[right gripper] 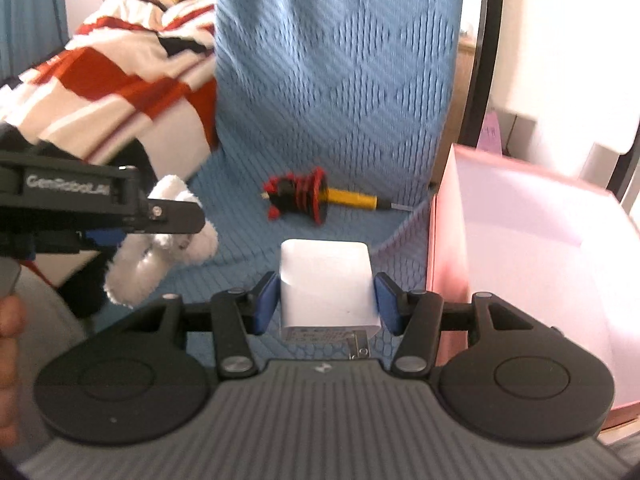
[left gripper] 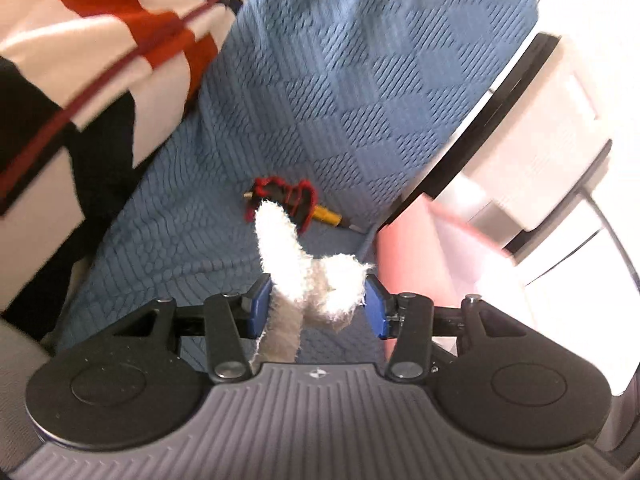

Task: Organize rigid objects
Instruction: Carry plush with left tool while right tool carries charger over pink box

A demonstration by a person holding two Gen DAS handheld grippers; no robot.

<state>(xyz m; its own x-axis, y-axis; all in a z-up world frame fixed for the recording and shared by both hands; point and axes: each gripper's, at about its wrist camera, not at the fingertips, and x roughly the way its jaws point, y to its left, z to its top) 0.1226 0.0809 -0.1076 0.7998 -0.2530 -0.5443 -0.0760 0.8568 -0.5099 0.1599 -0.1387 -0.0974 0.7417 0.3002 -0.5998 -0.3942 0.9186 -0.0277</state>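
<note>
My left gripper (left gripper: 318,302) is shut on a white fluffy plush toy (left gripper: 286,252), whose fuzzy limb sticks out ahead of the blue pads. The right wrist view shows that gripper (right gripper: 168,220) from the side at the left, the plush toy (right gripper: 192,248) hanging in it. My right gripper (right gripper: 326,302) is shut on a white charger block (right gripper: 324,276), its label and metal prongs turned toward the camera. Both are held above the blue textured cover (right gripper: 340,80). On that cover lies a yellow-handled tool wrapped in red and black cable (right gripper: 308,196), also in the left wrist view (left gripper: 292,200).
An open pink box (right gripper: 520,248) stands at the right of the cover, with its corner (left gripper: 420,248) in the left wrist view. A red, white and black striped blanket (right gripper: 120,80) is heaped at the left. A person's hand (right gripper: 8,340) grips the left tool.
</note>
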